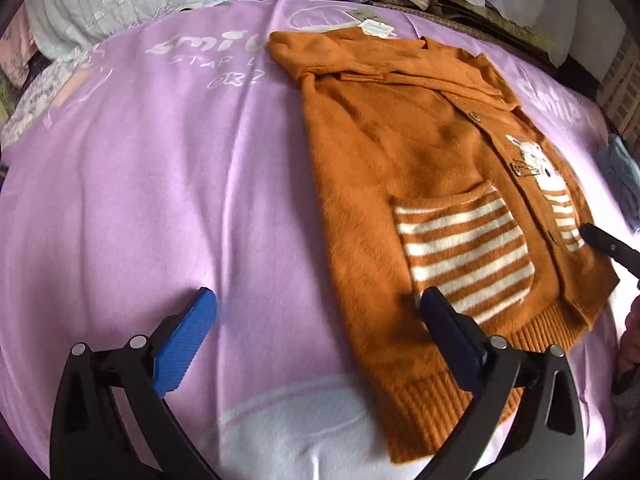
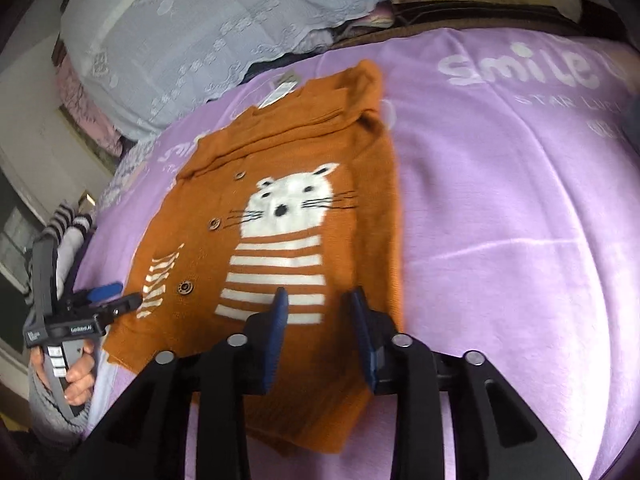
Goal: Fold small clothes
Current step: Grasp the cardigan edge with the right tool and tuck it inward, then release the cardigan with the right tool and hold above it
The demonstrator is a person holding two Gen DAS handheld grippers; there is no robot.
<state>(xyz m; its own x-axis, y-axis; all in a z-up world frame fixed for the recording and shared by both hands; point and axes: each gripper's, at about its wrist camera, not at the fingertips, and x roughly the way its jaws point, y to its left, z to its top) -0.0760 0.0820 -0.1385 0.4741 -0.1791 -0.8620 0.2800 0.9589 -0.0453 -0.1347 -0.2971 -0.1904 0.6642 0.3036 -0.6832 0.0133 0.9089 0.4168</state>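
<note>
— Looking down both wrist cameras now. What's on the bed?

— I've got an orange cardigan [image 1: 432, 184] lying flat on the purple blanket [image 1: 160, 184], front side up, sleeves folded in across the top. The white cat motif [image 2: 288, 216] and the striped pocket [image 1: 464, 248] both face up, and a paper tag [image 1: 376, 26] sticks out at the collar.

— Where are your grippers?

— My left gripper [image 1: 316, 340] hovers at the cardigan's lower left corner with its jaws spread wide; one blue pad is over bare blanket, the other over the ribbed hem [image 1: 440, 396]. Nothing is pinched. My right gripper [image 2: 318, 334] sits over the hem below the cat's stripes, jaws partly apart, pads not pressing on the knit as far as I can see.

— Anything crowding the work?

— A pale embroidered cover [image 2: 208, 28] is heaped along the far edge of the bed, close to the collar but not touching it. A bluish-grey cloth [image 1: 624, 184] lies at the right edge of the left view, apart from the cardigan. From the right camera I see the person's hand [image 2: 76, 376] around the left handle, with a striped sleeve [image 2: 66, 220] behind it.
</note>
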